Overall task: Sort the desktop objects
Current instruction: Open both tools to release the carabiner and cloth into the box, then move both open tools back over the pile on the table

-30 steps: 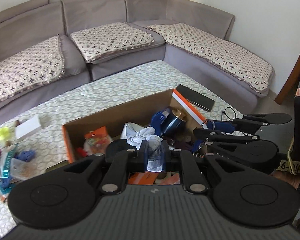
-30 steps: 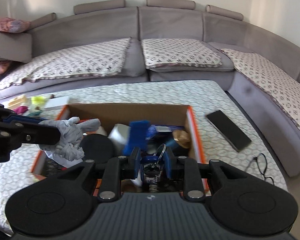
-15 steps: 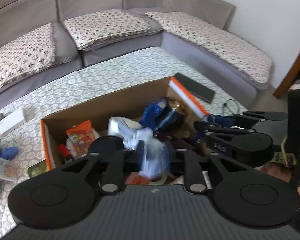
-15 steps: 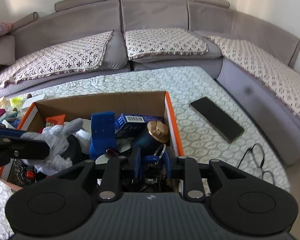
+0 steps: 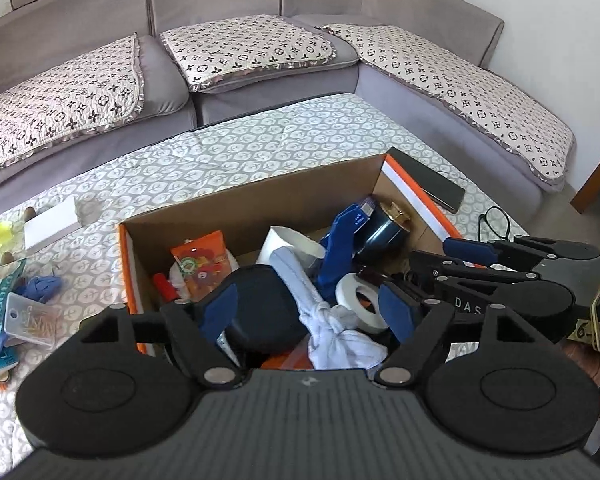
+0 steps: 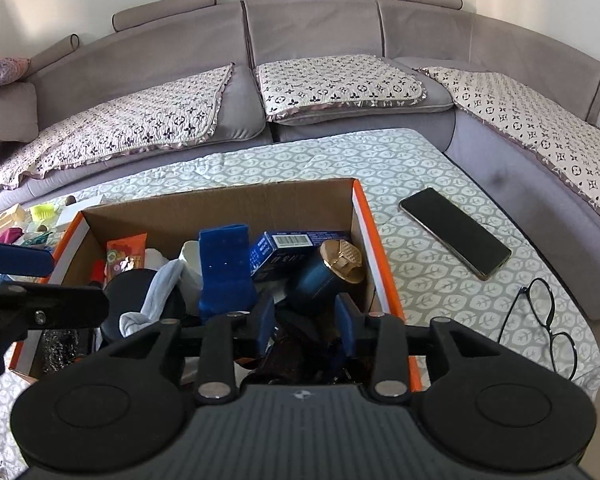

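Note:
An orange-rimmed cardboard box (image 5: 260, 204) (image 6: 220, 208) on the patterned table holds several things. My left gripper (image 5: 308, 308) hangs over it, its jaws opening wide. A knotted white cloth (image 5: 332, 332) lies loose in the box between and below the pads, touching neither. Over the box's near right corner, my right gripper (image 6: 306, 322) has its jaws opening too, with nothing pressed between its pads and only dark clutter beneath. Each gripper shows in the other's view: the right gripper (image 5: 440, 256) and the left gripper (image 6: 40, 278).
In the box: blue sock (image 6: 224, 268), blue carton (image 6: 292, 248), gold-lidded jar (image 6: 328, 268), tape roll (image 5: 360, 300), black case (image 5: 260, 308). A phone (image 6: 456, 232) and glasses (image 6: 540, 320) lie right of it. A white box (image 5: 52, 224) and pin case (image 5: 30, 318) lie left. A sofa wraps behind.
The left jaws have spread and let the white cloth fall into the box. The right jaws have parted, and the key ring they held is gone from between them.

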The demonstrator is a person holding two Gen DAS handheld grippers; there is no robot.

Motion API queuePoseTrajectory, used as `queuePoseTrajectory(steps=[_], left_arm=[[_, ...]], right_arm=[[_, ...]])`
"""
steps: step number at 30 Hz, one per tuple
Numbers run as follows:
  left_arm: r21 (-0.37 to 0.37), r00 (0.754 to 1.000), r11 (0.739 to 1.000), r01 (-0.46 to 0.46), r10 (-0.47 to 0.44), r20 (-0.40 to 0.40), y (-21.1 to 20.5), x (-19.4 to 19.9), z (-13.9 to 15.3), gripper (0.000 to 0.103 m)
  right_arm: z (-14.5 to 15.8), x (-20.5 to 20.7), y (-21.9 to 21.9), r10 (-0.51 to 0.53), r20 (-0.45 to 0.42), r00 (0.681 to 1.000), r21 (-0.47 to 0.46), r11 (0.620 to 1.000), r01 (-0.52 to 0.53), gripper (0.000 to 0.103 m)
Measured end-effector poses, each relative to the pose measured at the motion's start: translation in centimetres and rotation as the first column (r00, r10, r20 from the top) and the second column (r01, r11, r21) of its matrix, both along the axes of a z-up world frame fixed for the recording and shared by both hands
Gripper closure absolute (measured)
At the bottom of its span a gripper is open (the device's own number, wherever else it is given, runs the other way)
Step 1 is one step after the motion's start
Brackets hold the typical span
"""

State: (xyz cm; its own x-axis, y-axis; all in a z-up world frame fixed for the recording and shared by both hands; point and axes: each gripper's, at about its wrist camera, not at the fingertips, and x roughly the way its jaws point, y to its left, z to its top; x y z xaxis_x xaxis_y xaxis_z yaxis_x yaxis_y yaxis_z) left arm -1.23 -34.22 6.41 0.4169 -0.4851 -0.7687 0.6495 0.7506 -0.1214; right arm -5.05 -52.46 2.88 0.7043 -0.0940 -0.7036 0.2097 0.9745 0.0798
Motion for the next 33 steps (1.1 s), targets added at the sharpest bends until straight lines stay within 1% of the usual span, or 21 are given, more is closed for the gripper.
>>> queuePoseTrajectory(steps=[6,9,10,11,12,14,15,17,18,19,21,25,29,33], left_arm=[[0.000,1.000,1.000,-0.019,0.019,-0.008,1.4,0.2,0.0,0.025],[-0.008,0.999,0.999,-0.032,0.032,-0.010,2.6,0.2,0.3,0.024],[-0.011,0.999,0.999,-0.038,0.038,-0.009,3.2,0.2,0.4,0.023],[-0.016,0.999,0.999,-0.043,0.042,-0.007,3.7,0.2,0.6,0.023],[-0.019,0.999,0.999,-0.049,0.049,-0.004,4.2,0.2,0.7,0.021],[-0.030,0.998,0.998,-0.063,0.064,0.001,5.4,0.2,1.1,0.020],[-0.036,0.997,0.997,-0.073,0.073,0.003,6.1,0.2,1.2,0.019],[-0.047,0.995,0.994,-0.098,0.099,0.010,7.7,0.2,1.6,0.015],[-0.051,0.993,0.992,-0.115,0.116,0.016,8.5,0.2,1.8,0.012],[-0.054,0.991,0.989,-0.134,0.135,0.024,9.4,0.3,1.9,0.008],[-0.059,0.983,0.983,-0.176,0.179,0.042,11.4,0.4,2.0,0.003],[-0.062,0.962,0.963,-0.264,0.267,0.055,15.9,1.1,2.1,0.000],[-0.058,0.928,0.929,-0.366,0.369,0.051,19.7,2.2,1.8,0.000],[-0.059,0.892,0.891,-0.450,0.452,0.020,23.1,3.5,1.0,0.000]], right_arm=[[0.5,0.1,1.5,0.018,-0.004,1.000,-0.009,1.000,-0.018,0.065],[0.8,0.1,2.5,0.028,-0.001,1.000,-0.010,1.000,-0.028,0.060],[0.9,0.1,3.0,0.031,-0.001,1.000,-0.010,0.999,-0.031,0.055],[1.1,0.0,3.4,0.032,0.001,0.999,-0.008,0.999,-0.032,0.047],[1.3,0.0,3.8,0.034,0.004,0.999,-0.005,0.999,-0.034,0.042],[1.6,0.0,4.9,0.037,0.009,0.999,0.000,0.999,-0.037,0.029],[1.8,0.0,5.3,0.036,0.011,0.999,0.010,0.999,-0.036,0.025],[2.2,0.1,6.2,0.023,0.010,1.000,0.045,0.999,-0.023,0.003],[2.4,0.1,6.7,0.019,0.014,1.000,0.063,0.998,-0.019,0.000],[2.6,0.2,7.3,0.018,0.015,1.000,0.071,0.997,-0.019,0.000],[2.9,0.4,8.8,0.032,0.015,0.999,0.068,0.997,-0.033,0.000],[3.5,0.7,12.5,0.087,0.016,0.996,0.065,0.994,-0.088,0.000],[3.6,1.5,16.1,0.152,0.009,0.988,0.051,0.987,-0.152,0.000],[3.3,2.3,19.5,0.232,0.002,0.973,0.039,0.972,-0.232,0.000]])
